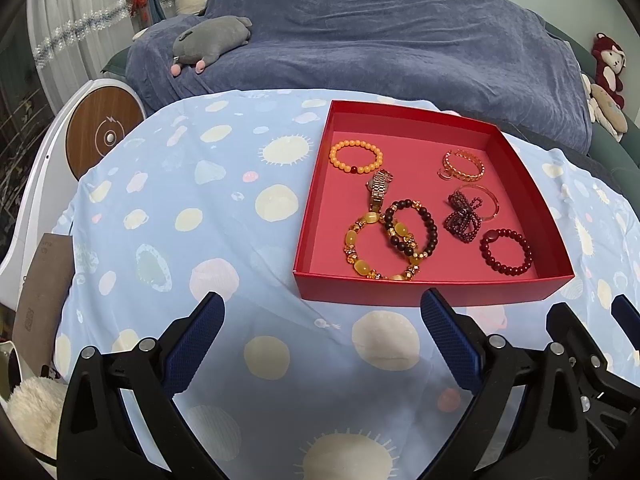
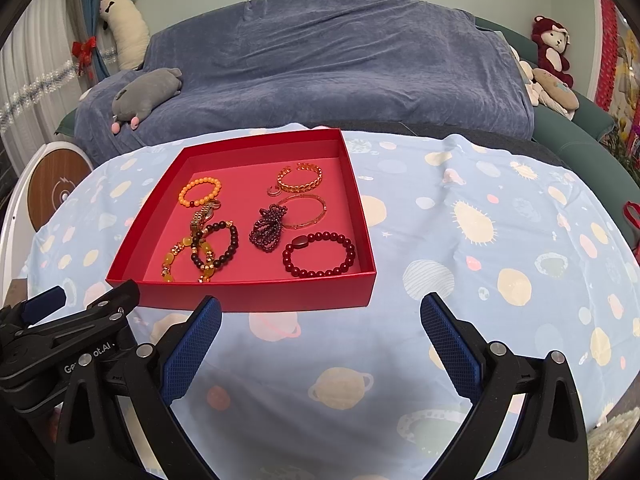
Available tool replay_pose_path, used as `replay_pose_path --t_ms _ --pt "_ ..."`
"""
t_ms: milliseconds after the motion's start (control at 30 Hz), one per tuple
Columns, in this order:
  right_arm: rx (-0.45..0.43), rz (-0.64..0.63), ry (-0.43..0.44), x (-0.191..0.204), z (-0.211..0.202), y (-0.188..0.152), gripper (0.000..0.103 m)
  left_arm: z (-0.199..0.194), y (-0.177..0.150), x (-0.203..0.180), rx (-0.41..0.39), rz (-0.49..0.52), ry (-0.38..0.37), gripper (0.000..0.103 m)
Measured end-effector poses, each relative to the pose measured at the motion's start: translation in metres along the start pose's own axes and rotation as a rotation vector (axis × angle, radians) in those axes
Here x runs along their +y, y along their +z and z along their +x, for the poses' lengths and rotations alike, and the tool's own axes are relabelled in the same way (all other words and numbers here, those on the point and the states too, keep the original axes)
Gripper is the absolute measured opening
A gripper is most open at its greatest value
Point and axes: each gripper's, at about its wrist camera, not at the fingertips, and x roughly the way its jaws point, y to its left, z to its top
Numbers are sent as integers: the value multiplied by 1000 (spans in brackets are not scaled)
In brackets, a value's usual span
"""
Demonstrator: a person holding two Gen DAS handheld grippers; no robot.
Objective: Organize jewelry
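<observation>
Currently all the jewelry lies inside the shallow red cardboard box (image 1: 432,286), which sits on the pale blue cloth with planet and sun prints (image 1: 200,240) covering the table.

Box contents: an orange bead bracelet with one dark red bead (image 1: 355,155) in the far-left corner; a gold chain-link cuff (image 1: 464,166) toward the far-right corner; a thin gold bangle (image 2: 304,211) nearer than the cuff, with a bundle of small dark purple beads (image 1: 462,216) touching its left side. A dark red bead bracelet (image 1: 506,252) rests by the near-right corner. A gold watch (image 1: 379,188) lies mid-left; nearer than it, a yellow stone bracelet (image 1: 378,250) overlaps a dark brown wooden bead bracelet (image 1: 412,228) close to the near edge.

The left gripper (image 1: 320,312) hovers over bare cloth just short of the box's near-left corner, jaws spread wide, nothing between them. The right gripper (image 2: 320,312) hovers off the near-right corner, jaws likewise wide and empty. The two grippers stand side by side.

Beyond the table's far edge: a sofa under a blue-grey throw (image 2: 340,64), with a grey plush animal (image 2: 146,92) lying on its left part.
</observation>
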Motion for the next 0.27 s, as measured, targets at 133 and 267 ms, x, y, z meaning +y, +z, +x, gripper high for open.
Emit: replay_pose_path --t_ms 133,267 --pt "1 6 -1 -2 1 1 96 0 1 1 5 -11 -3 94" --pt "1 5 -2 -4 2 2 96 1 1 2 7 -13 -4 94"
